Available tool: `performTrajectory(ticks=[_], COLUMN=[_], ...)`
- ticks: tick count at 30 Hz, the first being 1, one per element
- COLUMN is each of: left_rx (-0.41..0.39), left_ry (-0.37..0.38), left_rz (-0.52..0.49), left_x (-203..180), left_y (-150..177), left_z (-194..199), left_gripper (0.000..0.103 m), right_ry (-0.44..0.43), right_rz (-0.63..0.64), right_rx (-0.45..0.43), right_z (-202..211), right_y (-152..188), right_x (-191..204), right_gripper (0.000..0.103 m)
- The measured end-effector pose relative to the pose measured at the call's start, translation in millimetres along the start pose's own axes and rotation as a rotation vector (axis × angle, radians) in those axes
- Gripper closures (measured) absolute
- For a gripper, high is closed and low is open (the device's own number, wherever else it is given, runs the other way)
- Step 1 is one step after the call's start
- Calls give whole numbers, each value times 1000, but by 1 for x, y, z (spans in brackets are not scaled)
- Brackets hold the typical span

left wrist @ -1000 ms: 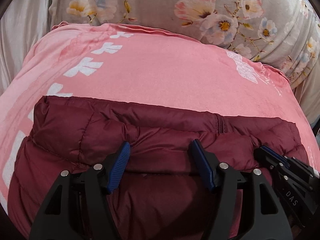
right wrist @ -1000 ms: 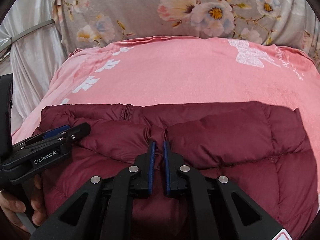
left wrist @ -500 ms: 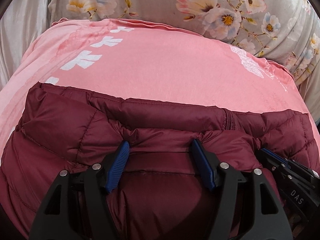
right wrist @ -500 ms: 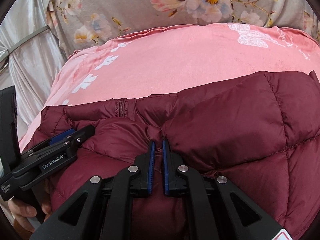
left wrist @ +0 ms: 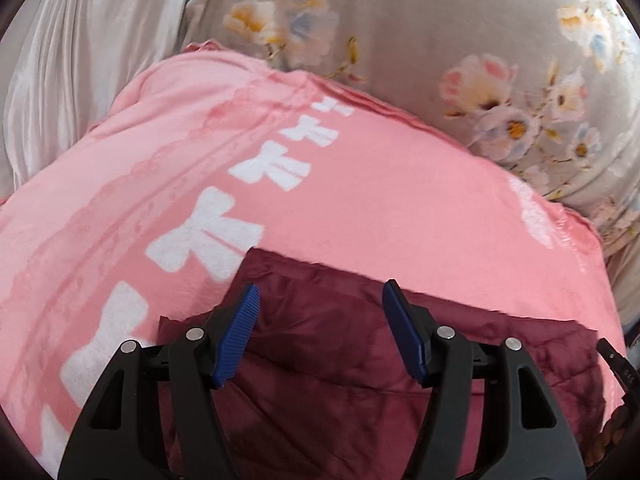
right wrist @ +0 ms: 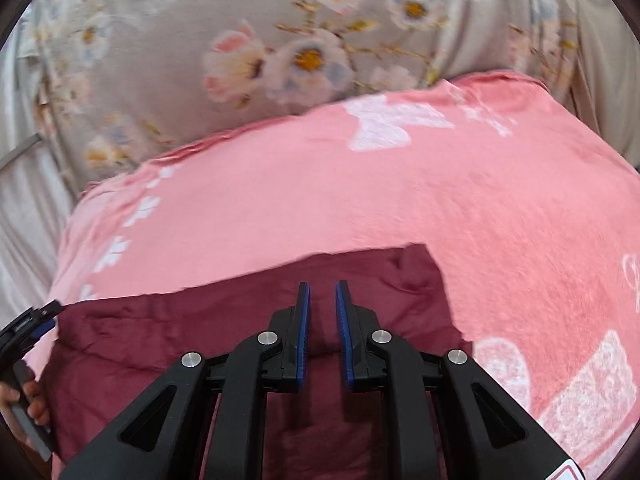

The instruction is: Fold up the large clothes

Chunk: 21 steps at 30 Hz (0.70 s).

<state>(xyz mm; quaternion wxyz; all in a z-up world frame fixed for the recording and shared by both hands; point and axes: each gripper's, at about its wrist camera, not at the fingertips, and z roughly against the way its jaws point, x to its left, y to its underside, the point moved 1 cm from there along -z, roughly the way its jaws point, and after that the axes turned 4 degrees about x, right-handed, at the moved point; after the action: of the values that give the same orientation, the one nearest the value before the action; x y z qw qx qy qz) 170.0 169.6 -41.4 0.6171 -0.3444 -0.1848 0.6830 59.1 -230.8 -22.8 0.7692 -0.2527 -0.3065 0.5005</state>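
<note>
A dark red quilted down jacket [left wrist: 328, 344] lies folded on a pink blanket [left wrist: 360, 208]; it also shows in the right wrist view [right wrist: 200, 332]. My left gripper [left wrist: 320, 300] is open and empty, hovering above the jacket's far left corner. My right gripper [right wrist: 322, 292] has its jaws slightly apart with nothing between them, above the jacket's far right corner. The left gripper's tip shows at the left edge of the right wrist view [right wrist: 28, 324].
The pink blanket [right wrist: 440, 208] with white bow prints covers the bed. A grey floral cover [right wrist: 280, 52] rises behind it. Pale satin fabric [left wrist: 80, 52] hangs at the far left.
The right gripper let go of the jacket fold and opened slightly. Both grippers rose and tilted away, so the jacket sits lower and smaller in view, laid flat.
</note>
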Motion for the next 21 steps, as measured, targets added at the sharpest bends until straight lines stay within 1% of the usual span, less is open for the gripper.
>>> performTrajectory(ticks=[3, 6, 9, 14, 21], left_rx=[25, 25, 42, 51, 70], left_ry=[-34, -60, -62, -76, -79], left_rz=[-8, -17, 1, 0, 4], left_x=[3, 5, 10, 10, 12], left_y=[6, 13, 14, 20, 24], left_z=[-15, -21, -31, -38, -48], left_gripper=[42, 41, 40, 39, 37], right_ry=[38, 47, 44, 8, -60], right_rz=[-21, -20, -33, -70, -129], right_rx=[33, 44, 60, 89, 83], right_z=[-18, -26, -32, -40, -44], right_y=[8, 11, 17, 19, 22], right_x=[-13, -18, -20, -31, -41], right_gripper=[89, 90, 91, 94, 95])
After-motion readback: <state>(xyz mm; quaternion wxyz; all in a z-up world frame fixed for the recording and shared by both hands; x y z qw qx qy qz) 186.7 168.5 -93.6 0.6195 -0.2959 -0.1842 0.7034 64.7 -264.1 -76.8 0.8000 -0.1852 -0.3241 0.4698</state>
